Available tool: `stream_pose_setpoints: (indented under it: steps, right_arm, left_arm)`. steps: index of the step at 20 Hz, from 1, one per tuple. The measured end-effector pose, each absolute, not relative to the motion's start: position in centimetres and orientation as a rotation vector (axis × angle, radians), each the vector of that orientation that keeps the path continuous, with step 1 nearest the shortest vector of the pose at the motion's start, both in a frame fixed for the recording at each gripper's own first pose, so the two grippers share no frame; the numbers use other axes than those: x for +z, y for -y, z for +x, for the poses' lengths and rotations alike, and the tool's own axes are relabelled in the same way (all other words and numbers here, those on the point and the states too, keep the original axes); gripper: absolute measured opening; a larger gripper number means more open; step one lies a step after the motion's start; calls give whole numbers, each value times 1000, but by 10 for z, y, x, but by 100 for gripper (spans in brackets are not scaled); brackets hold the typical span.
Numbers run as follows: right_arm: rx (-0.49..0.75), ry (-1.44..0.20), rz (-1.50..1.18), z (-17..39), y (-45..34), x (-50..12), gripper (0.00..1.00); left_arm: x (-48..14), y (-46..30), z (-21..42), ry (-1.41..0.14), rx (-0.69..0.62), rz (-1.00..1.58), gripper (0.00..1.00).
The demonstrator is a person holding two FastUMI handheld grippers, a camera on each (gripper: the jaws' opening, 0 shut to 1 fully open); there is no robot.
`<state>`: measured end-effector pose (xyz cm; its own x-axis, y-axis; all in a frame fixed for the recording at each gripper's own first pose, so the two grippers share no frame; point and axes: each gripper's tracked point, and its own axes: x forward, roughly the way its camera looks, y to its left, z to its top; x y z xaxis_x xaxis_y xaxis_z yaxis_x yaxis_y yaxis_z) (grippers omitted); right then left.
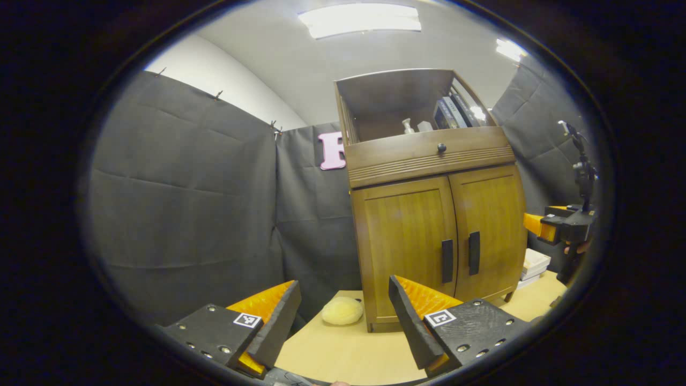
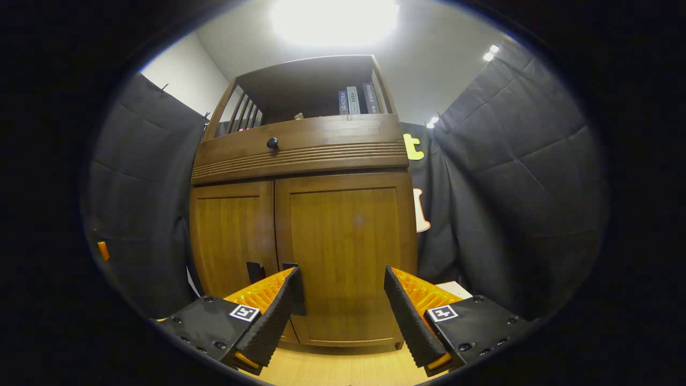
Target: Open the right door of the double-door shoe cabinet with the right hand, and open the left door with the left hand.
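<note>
The shoe cabinet (image 1: pixel 434 214) stands on the counter (image 1: pixel 343 348), with both doors closed. It serves as the reference for all positions below.

Off the cabinet's left front corner, a pale round object (image 1: pixel 342 311) lies on the counter; its nature cannot be determined. The left claw (image 1: pixel 343 321) is released, fingers spread wide, holding nothing, and sits well in front of the cabinet's left side. The left door (image 1: pixel 404 241) carries a dark vertical left handle (image 1: pixel 447 261) at its inner edge, just beside the right handle (image 1: pixel 474 253) on the right door (image 1: pixel 490 230). Beyond the cabinet's right side, a stack of flat white items (image 1: pixel 533 266) rests on the counter.

In the right gripper view the right claw (image 2: pixel 340 311) is likewise released and empty, close to the right door's front.

Procedure, as judged: the right door appears to be the step in hand. Shift the right claw toward the cabinet's centre seam until the right handle lies between the fingers, clench, then pull along the door's arc, not straight back. Keep the left claw clear of that swing.

Limitations: in the right gripper view, the claw's own left finger (image 2: pixel 268 316) covers most of the handles, so alignment is hard to confirm. The upper-shelf items (image 1: pixel 450 112) are too small to identify.
</note>
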<state>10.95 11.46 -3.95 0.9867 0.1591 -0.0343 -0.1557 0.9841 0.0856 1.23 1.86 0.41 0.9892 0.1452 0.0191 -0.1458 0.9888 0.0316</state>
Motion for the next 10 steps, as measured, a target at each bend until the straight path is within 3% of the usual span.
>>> stream_pose_setpoints:
  steps: [10]
  right_arm:
    - [227, -85, 87, 154, -161, -73, 97]
  left_arm:
    - [17, -33, -5, 9, 264, 43, 94]
